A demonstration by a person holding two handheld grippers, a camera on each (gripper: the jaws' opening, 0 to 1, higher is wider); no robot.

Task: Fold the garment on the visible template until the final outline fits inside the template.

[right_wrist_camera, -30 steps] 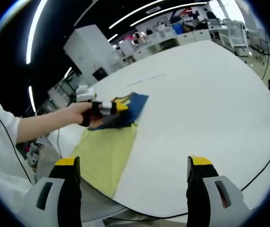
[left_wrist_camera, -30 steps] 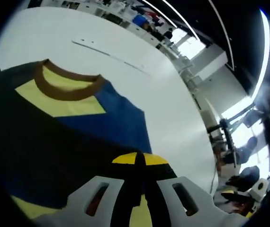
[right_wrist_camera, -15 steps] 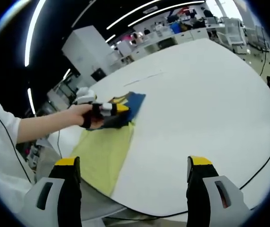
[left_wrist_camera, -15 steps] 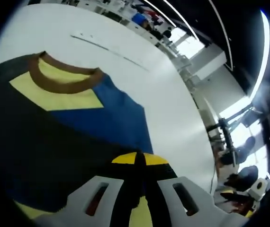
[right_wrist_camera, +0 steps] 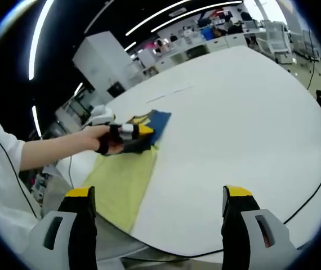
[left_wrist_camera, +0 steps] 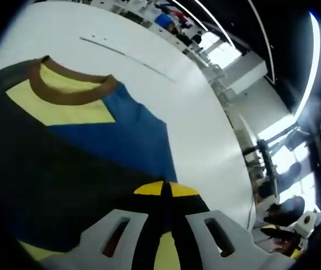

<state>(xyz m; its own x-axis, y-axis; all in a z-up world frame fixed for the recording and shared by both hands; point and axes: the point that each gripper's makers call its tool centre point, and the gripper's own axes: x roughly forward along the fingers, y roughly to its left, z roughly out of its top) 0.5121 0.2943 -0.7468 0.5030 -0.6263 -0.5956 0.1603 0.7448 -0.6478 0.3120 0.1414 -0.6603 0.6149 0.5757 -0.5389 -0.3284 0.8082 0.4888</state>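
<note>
**Ana:** On the white table [right_wrist_camera: 250, 107], the left gripper [right_wrist_camera: 131, 129] is clenched on a fold of the T-shirt [left_wrist_camera: 93, 152]. In the left gripper view the yellow-tipped jaws meet with dark cloth pinched between them.

**Ben:** What has changed over the last second?

**Ana:** Very little. In the left gripper view the brown collar [left_wrist_camera: 70, 93] has slid slightly up and left, which reads as the camera moving. In the right gripper view the held bundle has crept a touch further from the camera along the table. The fold seems to be mid-carry, not yet laid down.

**Ben:** And the right gripper [right_wrist_camera: 157, 211]?

**Ana:** Released, jaws wide apart with nothing between them, hanging near the table's edge, well apart from the cloth.

**Ben:** How does the garment look?

**Ana:** Colour-blocked: blue, black and pale yellow panels under a brown ribbed neckline. Its yellow lower part lies flat toward the table's near edge. Whether a template lies beneath, she cannot tell.
</note>
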